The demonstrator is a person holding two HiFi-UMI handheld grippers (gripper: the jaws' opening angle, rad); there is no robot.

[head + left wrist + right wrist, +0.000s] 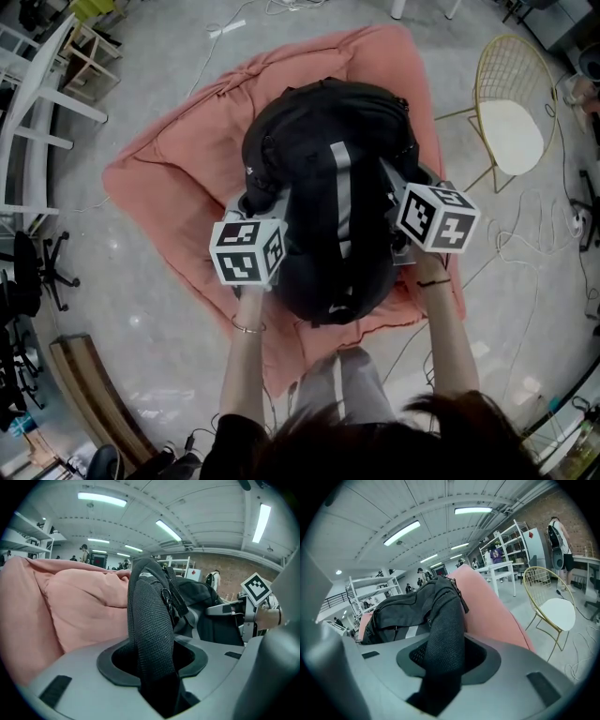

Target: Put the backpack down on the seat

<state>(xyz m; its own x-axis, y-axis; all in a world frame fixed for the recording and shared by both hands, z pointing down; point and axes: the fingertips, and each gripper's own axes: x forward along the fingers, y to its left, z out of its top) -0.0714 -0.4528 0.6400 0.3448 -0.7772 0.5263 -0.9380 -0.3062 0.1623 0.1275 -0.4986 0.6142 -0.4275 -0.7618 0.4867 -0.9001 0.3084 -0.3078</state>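
Observation:
A black backpack [328,187] lies on its back on a pink beanbag seat [178,159], its grey stripe facing up. My left gripper [261,204] is at the pack's left side and my right gripper [396,187] at its right side. In the left gripper view a padded mesh shoulder strap [150,630] runs up through the jaws of the left gripper [154,670], with a dark gap beside it. In the right gripper view the other strap [445,634] passes between the jaws of the right gripper [440,672] in the same loose way. Both stand open around the straps.
A gold wire chair [511,122] with a white cushion stands right of the beanbag, close to my right arm. White furniture [28,112] and a black office chair [28,272] are at the left. Cables [525,234] trail over the grey floor at the right.

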